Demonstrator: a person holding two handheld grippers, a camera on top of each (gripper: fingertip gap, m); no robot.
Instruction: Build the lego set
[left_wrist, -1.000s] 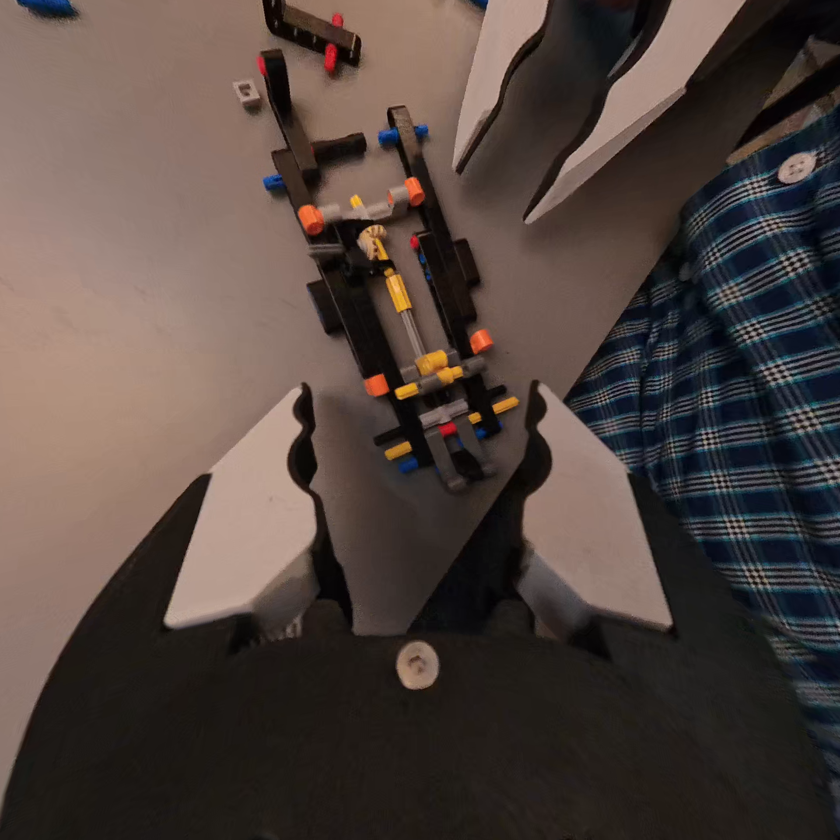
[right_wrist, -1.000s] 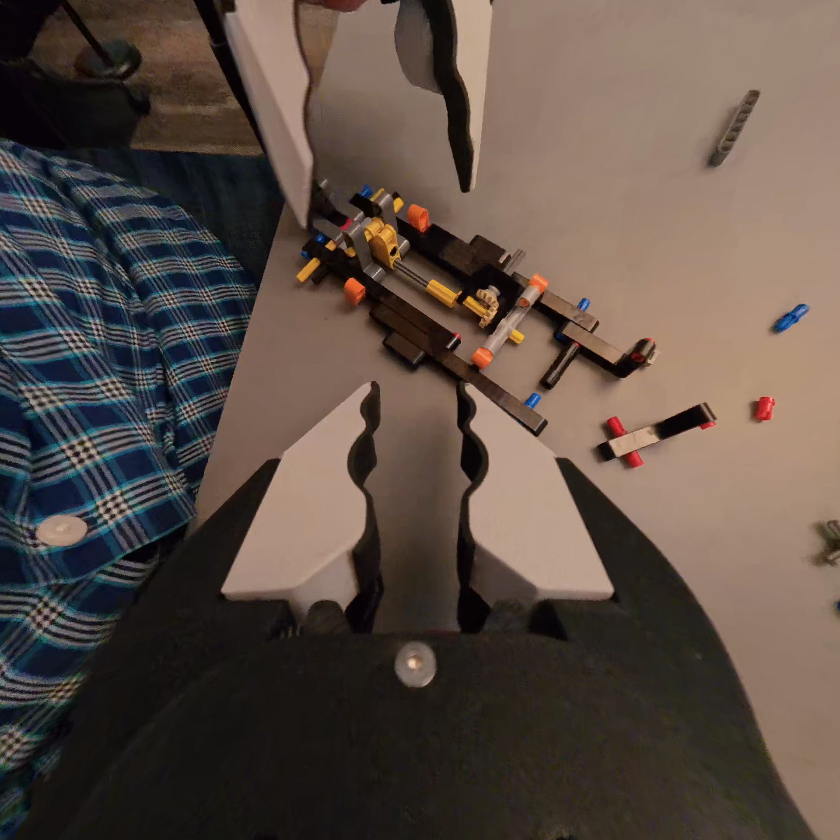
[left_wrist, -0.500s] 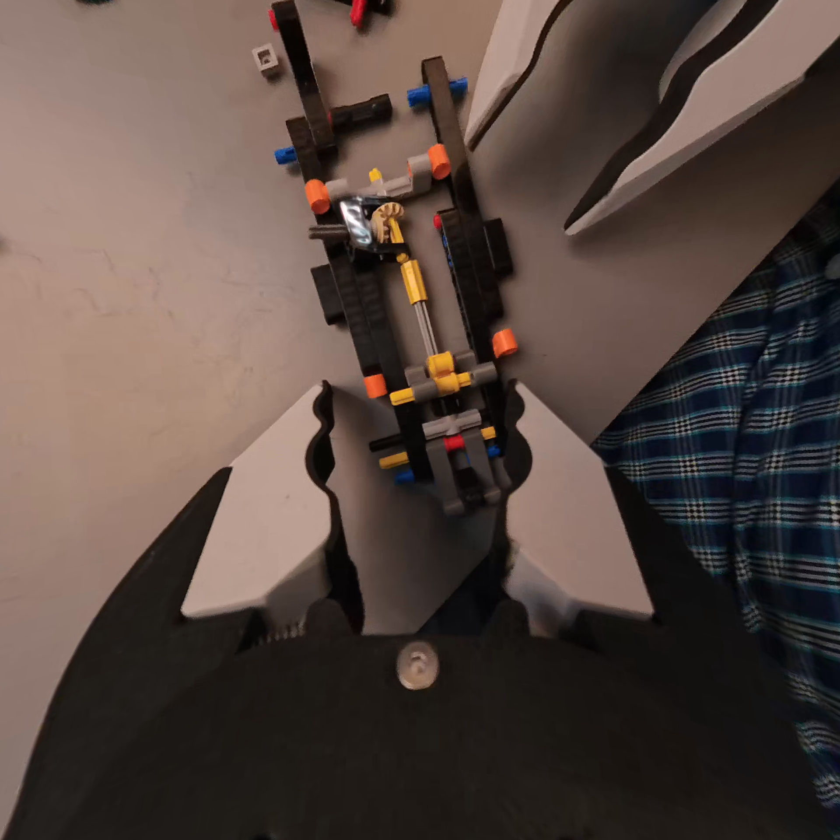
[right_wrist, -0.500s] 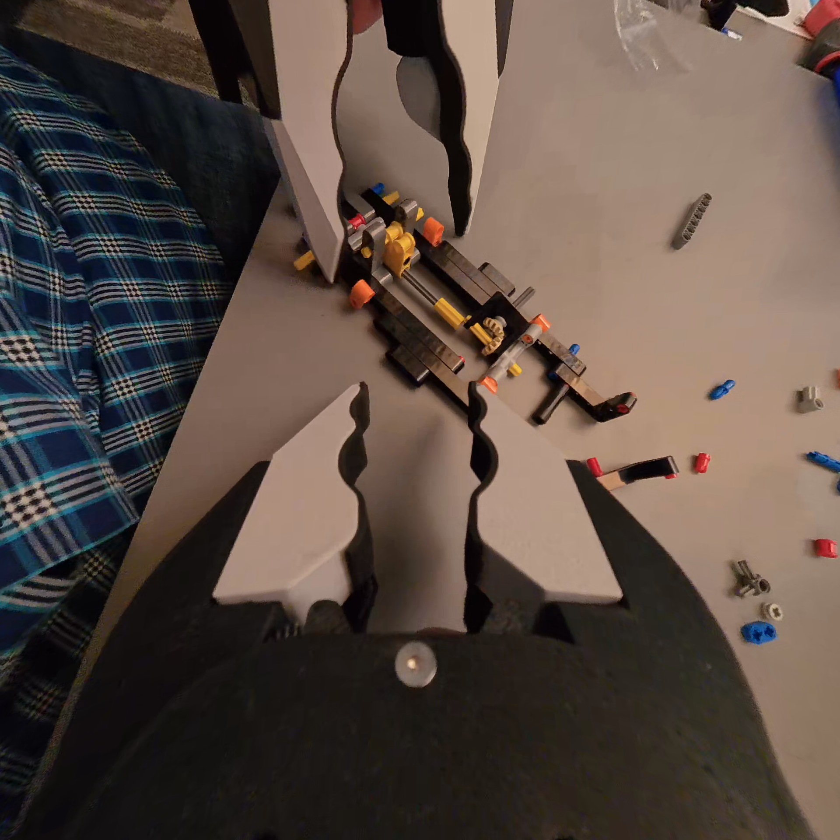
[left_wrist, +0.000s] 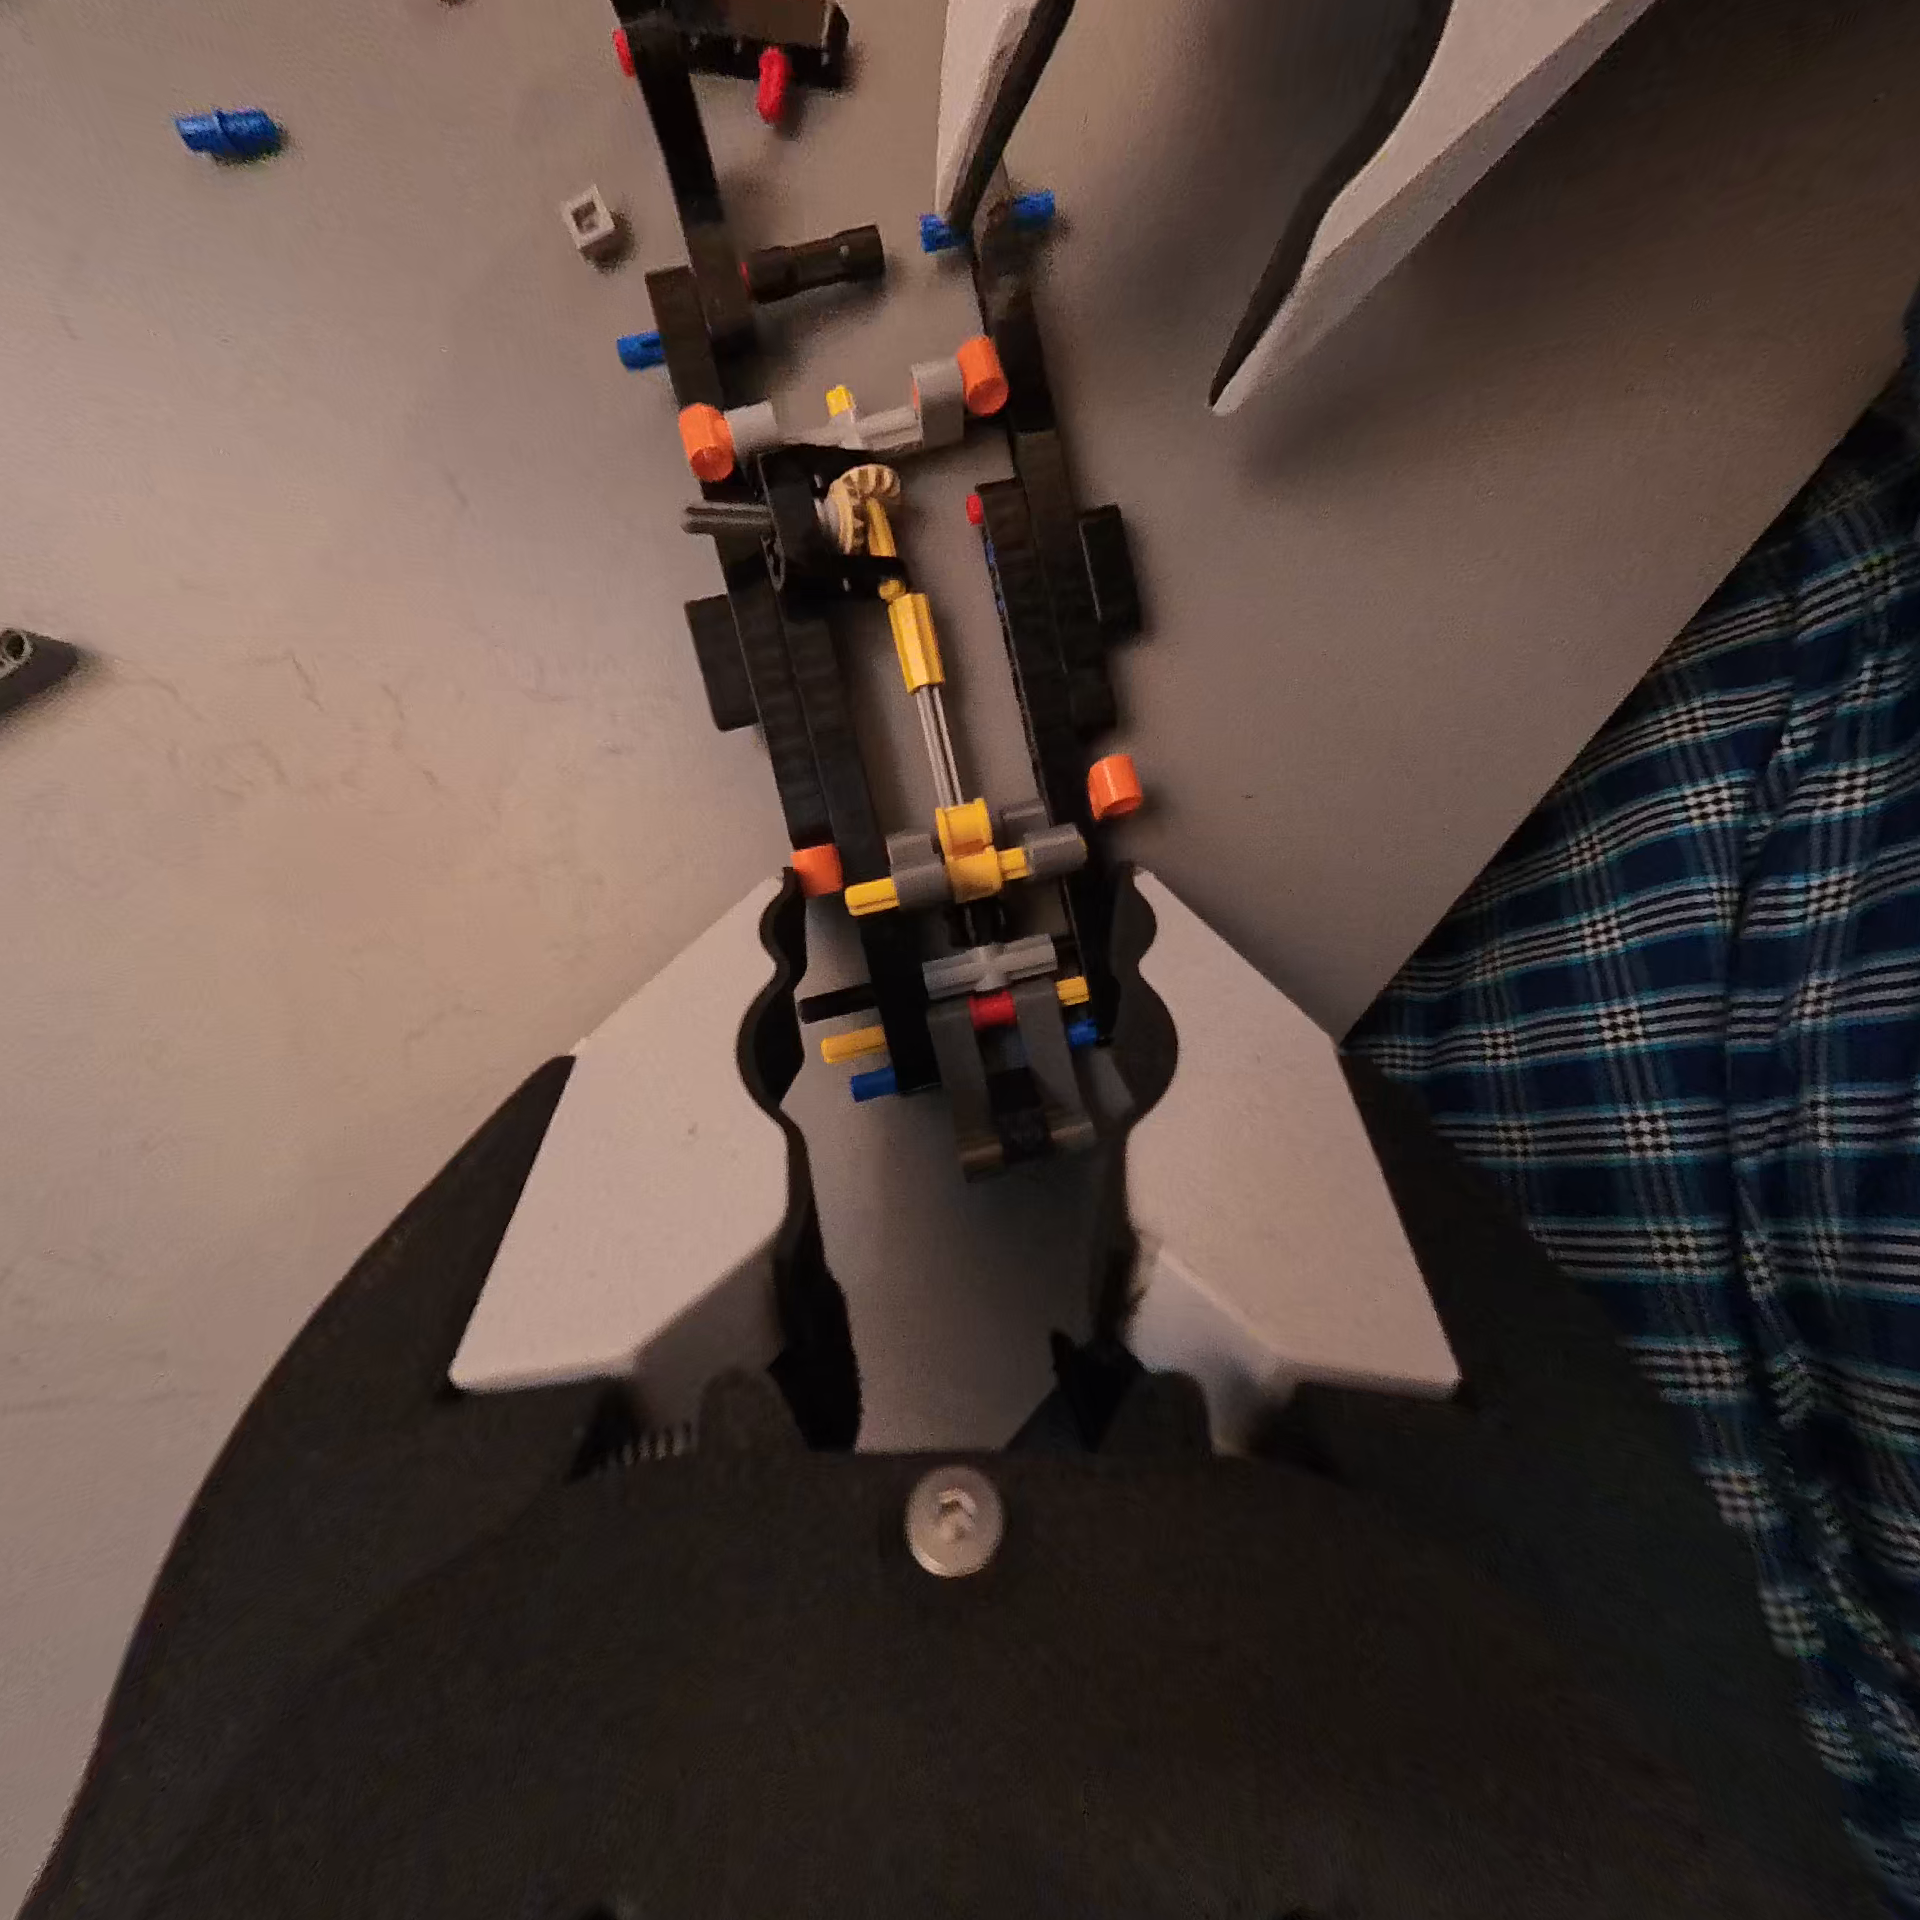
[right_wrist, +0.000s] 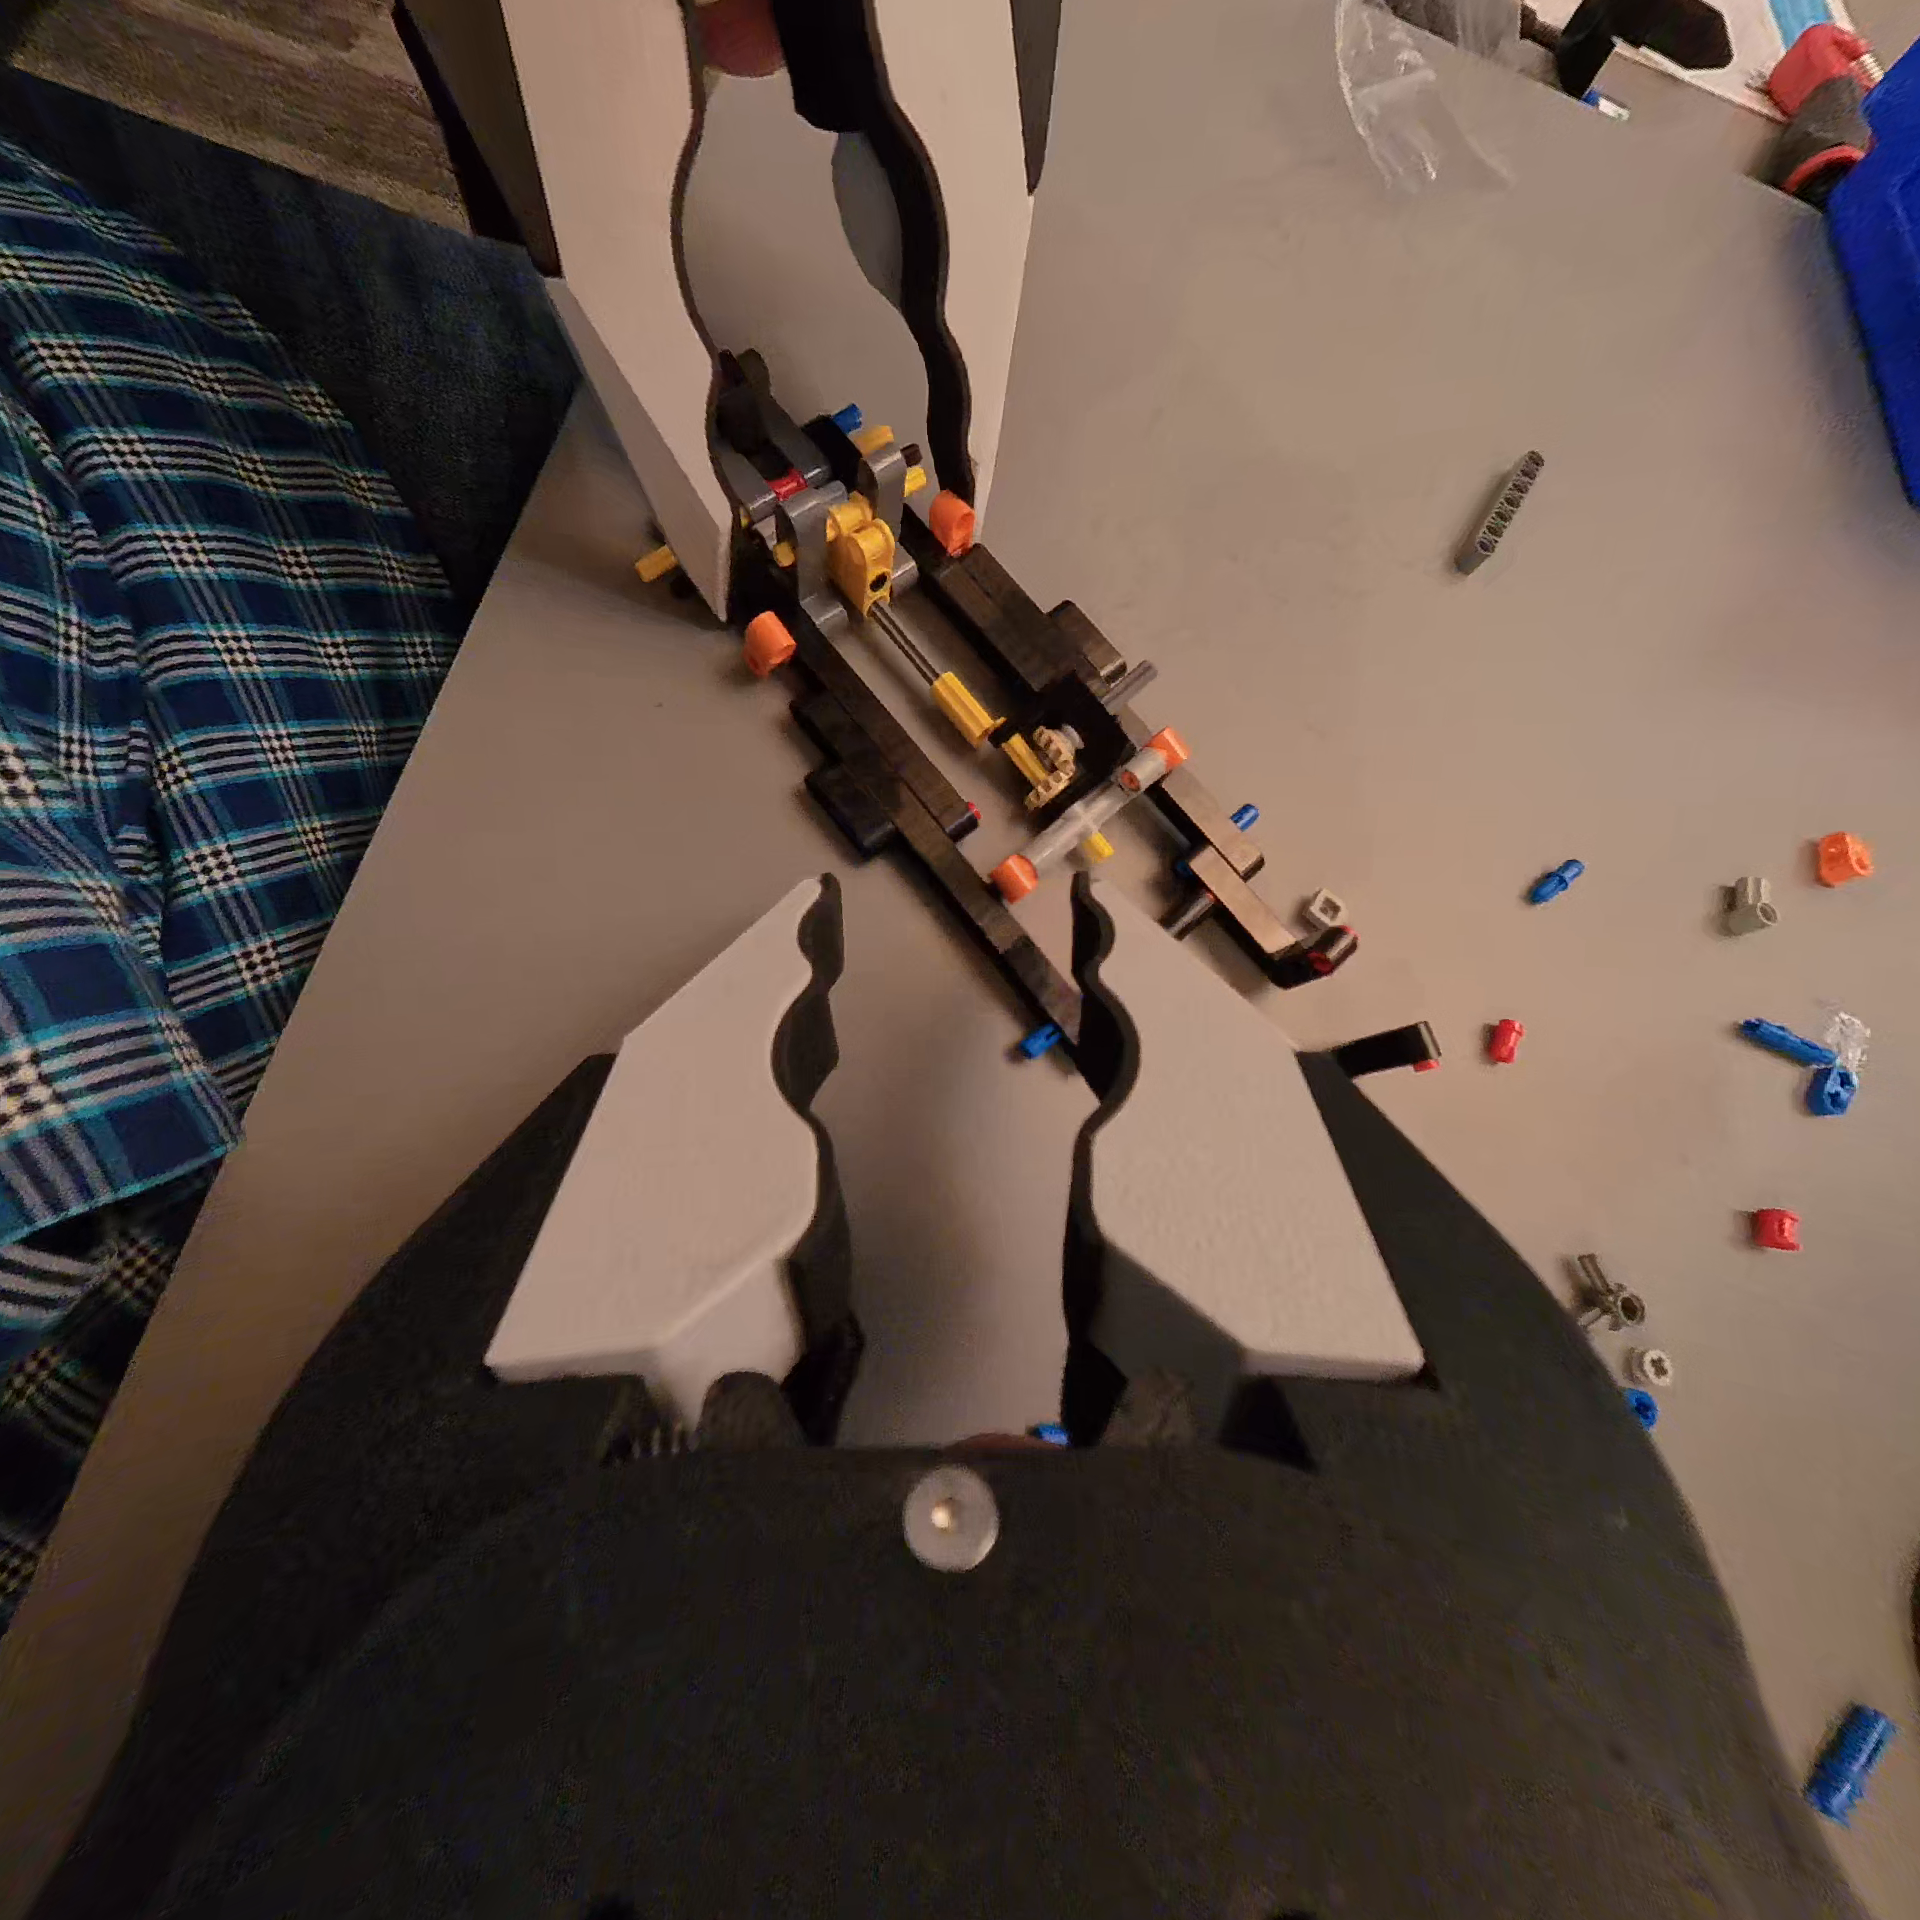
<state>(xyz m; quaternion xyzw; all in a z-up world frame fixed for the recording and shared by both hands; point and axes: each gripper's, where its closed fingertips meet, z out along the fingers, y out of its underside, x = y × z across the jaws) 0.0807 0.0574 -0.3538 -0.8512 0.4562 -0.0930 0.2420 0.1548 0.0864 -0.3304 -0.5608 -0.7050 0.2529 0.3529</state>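
A long black lego chassis (left_wrist: 821, 675) with a yellow drive shaft, a tan gear and orange bushes lies on the grey table near its edge. It also shows in the right wrist view (right_wrist: 894, 790). My left gripper (left_wrist: 961, 894) straddles the chassis's near end, with both fingers against its sides and protruding pins. In the right wrist view the left gripper (right_wrist: 842, 540) clamps that end from above. My right gripper (right_wrist: 956, 894) is open and empty, hovering over the other end of the chassis. One finger overlaps the tip of a black beam. The right gripper also shows in the left wrist view (left_wrist: 1081, 307).
Loose parts lie right of the chassis: a grey beam (right_wrist: 1499, 511), an orange piece (right_wrist: 1841, 860), red pins (right_wrist: 1501, 1039), blue pins (right_wrist: 1555, 881). A blue pin (left_wrist: 223, 133) lies far left. A blue bin (right_wrist: 1881, 260) stands far right. A person's plaid shirt (right_wrist: 156, 727) is beyond the table edge. Some 9 cm of space lies between my two pairs of fingers. Left tips and right tips are each some 25 cm from the orange piece (right_wrist: 1841, 860).
My left gripper moved forward over the chassis end and its jaws narrowed onto it. My right gripper pulled back and opened slightly wider; more loose parts came into view.
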